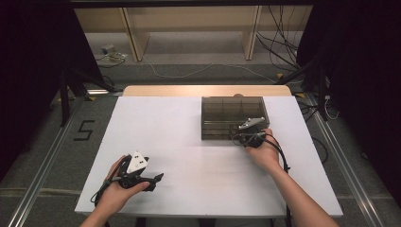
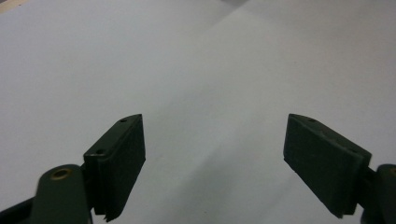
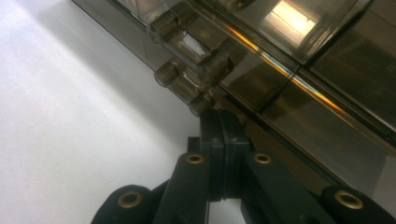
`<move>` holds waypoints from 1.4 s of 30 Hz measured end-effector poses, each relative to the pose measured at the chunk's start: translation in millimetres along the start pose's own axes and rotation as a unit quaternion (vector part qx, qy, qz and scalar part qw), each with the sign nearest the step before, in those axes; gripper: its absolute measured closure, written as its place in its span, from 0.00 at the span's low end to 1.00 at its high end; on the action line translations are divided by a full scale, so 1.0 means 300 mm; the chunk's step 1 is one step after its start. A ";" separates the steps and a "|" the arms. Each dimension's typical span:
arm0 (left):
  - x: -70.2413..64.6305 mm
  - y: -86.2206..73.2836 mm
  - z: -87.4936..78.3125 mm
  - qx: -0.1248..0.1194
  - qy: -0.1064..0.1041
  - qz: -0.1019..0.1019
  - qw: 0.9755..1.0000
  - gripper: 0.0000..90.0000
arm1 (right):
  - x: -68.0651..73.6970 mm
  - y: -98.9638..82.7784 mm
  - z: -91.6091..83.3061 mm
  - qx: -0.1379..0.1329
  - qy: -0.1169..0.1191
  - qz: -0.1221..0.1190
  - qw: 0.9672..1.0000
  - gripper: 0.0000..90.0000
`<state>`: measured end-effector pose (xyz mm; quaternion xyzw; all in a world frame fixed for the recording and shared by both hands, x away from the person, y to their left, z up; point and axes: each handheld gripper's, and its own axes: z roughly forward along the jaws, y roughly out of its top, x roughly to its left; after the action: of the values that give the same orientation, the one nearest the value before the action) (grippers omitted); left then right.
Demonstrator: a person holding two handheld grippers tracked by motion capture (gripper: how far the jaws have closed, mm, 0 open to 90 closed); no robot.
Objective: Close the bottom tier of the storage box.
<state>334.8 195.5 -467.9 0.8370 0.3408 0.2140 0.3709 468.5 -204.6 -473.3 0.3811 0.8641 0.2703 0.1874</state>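
A smoky see-through plastic box [image 1: 234, 116] with compartments stands right of the middle of the white table [image 1: 165, 123]. My right gripper [image 1: 235, 137] is at the box's near side, held by a hand. In the right gripper view the right gripper [image 3: 224, 115] is shut, jaws pressed together, with its tips right under the clear latch [image 3: 196, 60] on the box [image 3: 317, 107]. Whether the tips pinch any part of it I cannot tell. My left gripper [image 1: 156, 181] rests low at the table's front left. In its own view the left gripper [image 2: 215, 140] is open over bare table.
A wooden strip [image 1: 208, 90] runs along the table's far edge. Beyond it are pale shelf frames [image 1: 194, 28] and loose cables [image 1: 279, 42] on the floor. Metal rails [image 1: 52, 156] flank the table, with a "5" [image 1: 84, 130] marked on the floor at left.
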 end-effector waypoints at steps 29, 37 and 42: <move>-0.001 -0.002 -0.002 0.002 -0.001 -0.001 1.000 0.23 | 0.042 -0.016 -0.052 0.004 0.004 -0.039 0.999 0.85; -0.002 -0.003 -0.002 0.002 -0.001 -0.003 1.000 0.23 | 0.055 -0.036 -0.098 -0.007 0.012 -0.030 0.999 0.74; 0.000 -0.003 -0.002 0.002 -0.001 -0.004 1.000 0.23 | 0.071 -0.043 -0.120 -0.020 0.024 -0.021 0.999 0.64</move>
<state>334.0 196.2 -468.1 0.8366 0.3442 0.2105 0.3705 428.6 -207.2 -455.4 0.3526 0.8706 0.2924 0.1796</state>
